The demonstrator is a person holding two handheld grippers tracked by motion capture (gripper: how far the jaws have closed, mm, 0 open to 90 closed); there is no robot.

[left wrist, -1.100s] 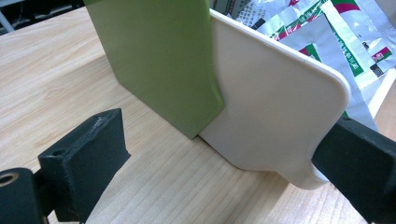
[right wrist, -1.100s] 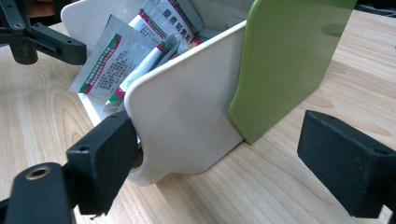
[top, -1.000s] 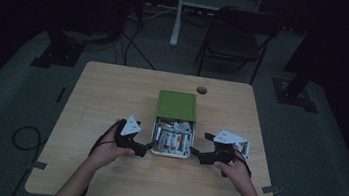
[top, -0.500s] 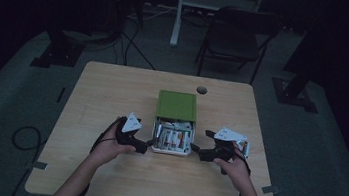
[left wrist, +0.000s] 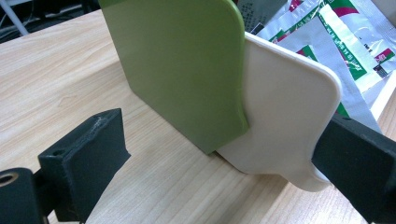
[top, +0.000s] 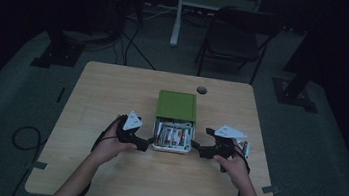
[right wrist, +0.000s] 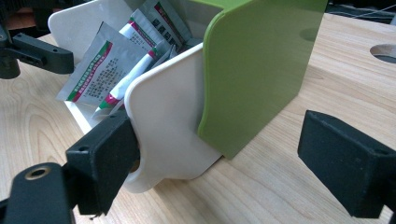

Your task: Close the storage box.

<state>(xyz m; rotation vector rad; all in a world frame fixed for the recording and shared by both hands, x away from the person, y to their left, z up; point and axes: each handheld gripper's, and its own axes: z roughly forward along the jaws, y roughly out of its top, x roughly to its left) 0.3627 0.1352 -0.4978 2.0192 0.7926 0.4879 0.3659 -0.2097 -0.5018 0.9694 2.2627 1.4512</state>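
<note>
Flanking the white tray (top: 172,148) (sachets inside), left gripper (top: 146,141) and right gripper (top: 196,147) seemingly gape wide.

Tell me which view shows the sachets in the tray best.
Right gripper view: the sachets stand up in the white tray, print and red-green bands readable. The left gripper view catches some sachets past the tray's side wall, partly blocked. The high view shows them small and dim.

Green lid (top: 176,105) farther off box (top: 172,148)
</note>
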